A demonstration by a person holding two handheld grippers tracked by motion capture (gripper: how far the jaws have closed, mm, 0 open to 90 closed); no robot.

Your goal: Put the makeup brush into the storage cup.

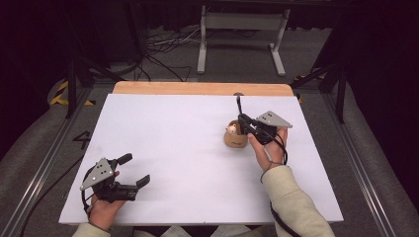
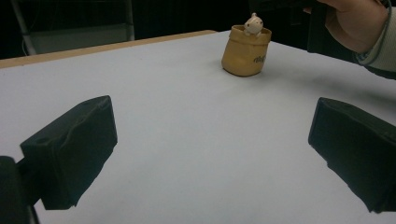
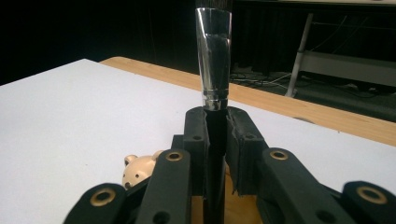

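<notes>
The right claw is clamping a slim black brush with a silver metal ferrule, holding it upright just above the small tan sack-shaped pot with a bear figure on the white counter. Whether insertion or removal is underway, I cannot tell. The left claw is resting well apart from the pot, jaws spread and empty, forearm low.

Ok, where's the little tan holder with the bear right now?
The tan holder stands on the white table, right of centre in the high view, just below the right gripper gripping a brush.
</notes>
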